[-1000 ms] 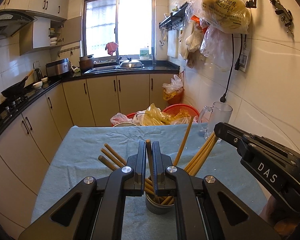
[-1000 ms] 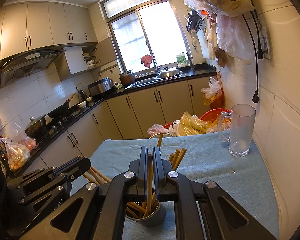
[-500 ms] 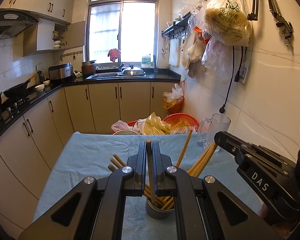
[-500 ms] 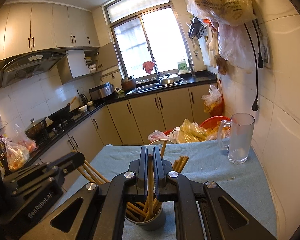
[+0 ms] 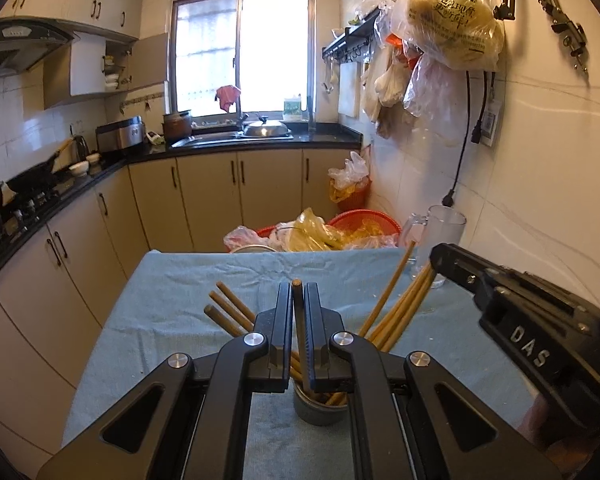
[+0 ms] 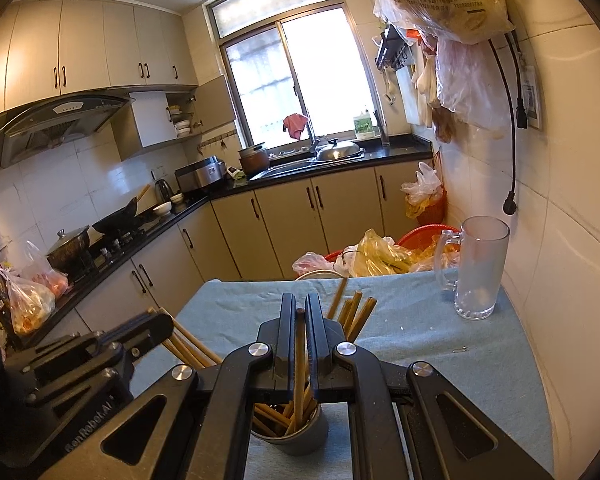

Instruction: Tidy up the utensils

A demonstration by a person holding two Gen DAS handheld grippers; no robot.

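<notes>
A small grey metal cup [image 5: 320, 410] [image 6: 296, 438] stands on the blue cloth of the table [image 5: 172, 296] and holds several wooden chopsticks fanned outward. My left gripper [image 5: 298, 286] is shut on one upright chopstick [image 5: 299, 320] whose lower end reaches into the cup. My right gripper [image 6: 300, 298] is likewise shut on a chopstick [image 6: 300, 360] standing in the same cup. Each gripper shows at the edge of the other's view, the right one [image 5: 512, 312] from the right, the left one [image 6: 84, 356] from the left.
A clear glass mug [image 6: 480, 268] stands at the table's far right by the tiled wall. Beyond the far edge lie red baskets with plastic bags [image 5: 332, 232]. Kitchen cabinets and a stove counter [image 6: 112, 236] run along the left. Bags hang on the wall [image 5: 452, 16].
Both views have tilted up slightly, so the cup sits lower in each. The grippers stay shut on their chopsticks.
</notes>
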